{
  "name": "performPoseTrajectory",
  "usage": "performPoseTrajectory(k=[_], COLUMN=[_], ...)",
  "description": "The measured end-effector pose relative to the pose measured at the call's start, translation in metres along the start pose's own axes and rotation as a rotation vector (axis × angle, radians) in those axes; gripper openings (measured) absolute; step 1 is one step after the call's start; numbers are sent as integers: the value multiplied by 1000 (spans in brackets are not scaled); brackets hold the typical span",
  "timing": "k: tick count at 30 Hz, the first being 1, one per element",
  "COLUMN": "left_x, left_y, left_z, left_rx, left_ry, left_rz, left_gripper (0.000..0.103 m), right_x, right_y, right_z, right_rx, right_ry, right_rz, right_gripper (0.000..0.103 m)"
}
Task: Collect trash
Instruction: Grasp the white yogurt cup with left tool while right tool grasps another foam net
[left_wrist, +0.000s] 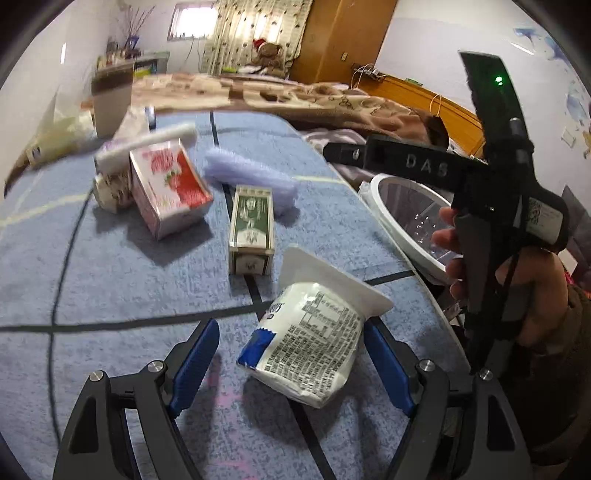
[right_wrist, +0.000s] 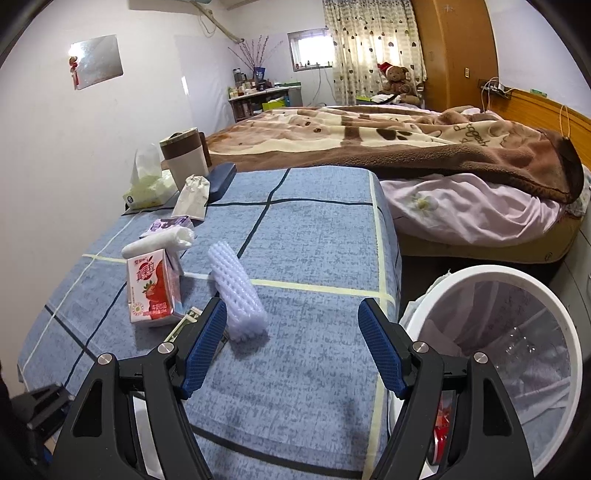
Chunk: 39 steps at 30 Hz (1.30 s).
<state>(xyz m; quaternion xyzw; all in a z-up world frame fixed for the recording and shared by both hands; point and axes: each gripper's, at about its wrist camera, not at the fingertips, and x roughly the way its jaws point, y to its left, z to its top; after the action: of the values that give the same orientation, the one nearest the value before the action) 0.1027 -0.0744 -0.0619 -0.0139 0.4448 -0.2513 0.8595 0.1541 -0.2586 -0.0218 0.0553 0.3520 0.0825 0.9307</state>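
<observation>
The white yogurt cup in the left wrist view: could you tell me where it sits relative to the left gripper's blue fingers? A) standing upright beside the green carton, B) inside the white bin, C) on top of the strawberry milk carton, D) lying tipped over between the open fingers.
D: the yogurt cup lies on its side on the blue cloth between the left gripper's spread fingers, not visibly clamped.

I see a glossy, crinkled plastic yogurt cup (left_wrist: 308, 343) on the surface's (right_wrist: 314, 229) nubbly blue cloth, a white foam net sleeve (right_wrist: 236, 291), and ribbed blue pads on my tongs (right_wrist: 291, 347).
</observation>
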Motion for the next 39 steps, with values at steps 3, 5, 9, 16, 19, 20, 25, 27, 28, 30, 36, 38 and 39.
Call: performPoseTrajectory(k=[3, 5, 9, 16, 19, 20, 25, 27, 28, 30, 36, 38, 39], left_x=[5, 5, 5, -7, -13, -14, -20, -22, -24, -27, -34, -34, -34], left_y=[4, 4, 7, 33, 47, 51, 67, 75, 78, 83, 89, 89, 89], left_z=[-4, -5, -6, -5, -3, -3, 0, 2, 2, 4, 6, 6, 5], left_rx=[-13, 0, 40, -25, -61, -71, -108, -122, -128, -141, -145, -143, -144], left_ry=[15, 6, 6, -19, -30, -34, -49, -53, -59, -67, -91, -92, -91], left_rz=[6, 12, 83, 164, 188, 199, 244, 250, 255, 254, 252, 256, 254], left_gripper=[79, 75, 57, 55, 55, 55, 55, 56, 56, 55, 56, 54, 54], right_x=[10, 18, 31, 51, 55, 57, 66, 71, 72, 74, 78, 76, 76], right_y=[4, 7, 13, 25, 29, 30, 36, 36, 36, 37, 37, 38, 39], right_z=[2, 3, 5, 9, 11, 12, 13, 14, 14, 15, 16, 15, 15], right_rx=[-24, -49, -90, -141, -162, -167, -186, -184, -183, -182, -171, -173, -176], right_ry=[16, 33, 67, 121, 119, 122, 146, 167, 172, 180, 196, 193, 191], right_rz=[-4, 11, 26, 53, 61, 64, 69, 68, 66, 68, 77, 77, 73], right_gripper=[75, 75, 75, 75, 75, 75, 75, 75, 73, 61, 34, 30, 29])
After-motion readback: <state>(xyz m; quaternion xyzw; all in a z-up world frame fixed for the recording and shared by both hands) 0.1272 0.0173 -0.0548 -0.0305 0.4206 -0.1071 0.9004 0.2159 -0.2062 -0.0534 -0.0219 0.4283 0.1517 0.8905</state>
